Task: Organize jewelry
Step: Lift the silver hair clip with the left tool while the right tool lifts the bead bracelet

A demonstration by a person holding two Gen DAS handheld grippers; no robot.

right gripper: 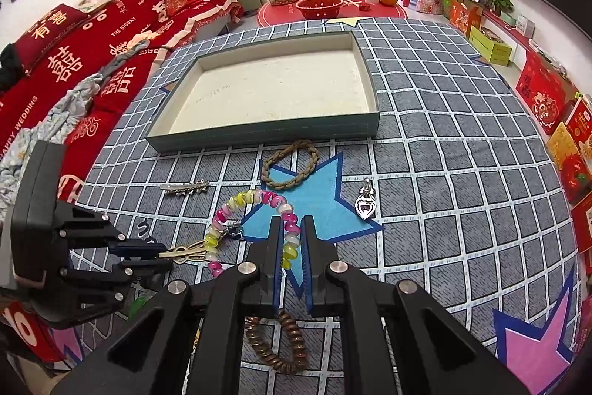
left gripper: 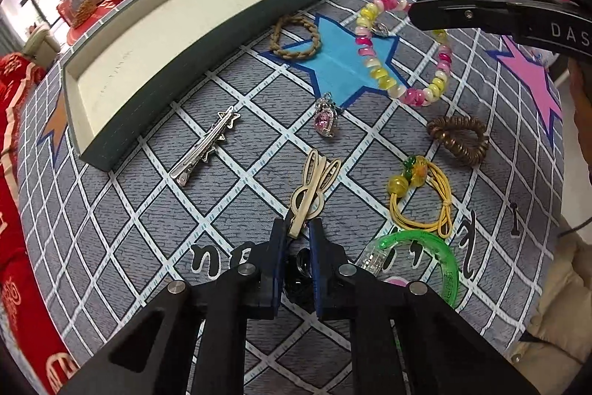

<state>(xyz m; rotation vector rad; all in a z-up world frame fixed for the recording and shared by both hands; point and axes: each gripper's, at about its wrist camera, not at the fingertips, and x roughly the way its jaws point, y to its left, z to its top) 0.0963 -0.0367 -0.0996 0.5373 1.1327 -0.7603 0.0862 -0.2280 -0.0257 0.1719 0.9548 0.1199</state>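
Grey grid-patterned cloth (left gripper: 229, 232) with coloured stars covers the desk; red-draped sofa (right gripper: 74, 54) behind. Shallow green tray (right gripper: 266, 136) with pale lining sits at the far side. Left gripper (left gripper: 298, 226): jaws closed on the stem end of a cream rabbit-shaped hair clip (left gripper: 312, 189), which lies on the cloth near the desk's front. Right gripper (right gripper: 288, 239): jaws shut, hovering over the pink-and-yellow bead bracelet (right gripper: 251, 202); whether they pinch it cannot be told. Loose around: silver star clip (left gripper: 205, 145), braided tan band (left gripper: 294, 37), pink-stone pendant (left gripper: 325, 119), brown coil tie (left gripper: 458, 139), yellow cord tie (left gripper: 421, 195), green bangle (left gripper: 425, 258).
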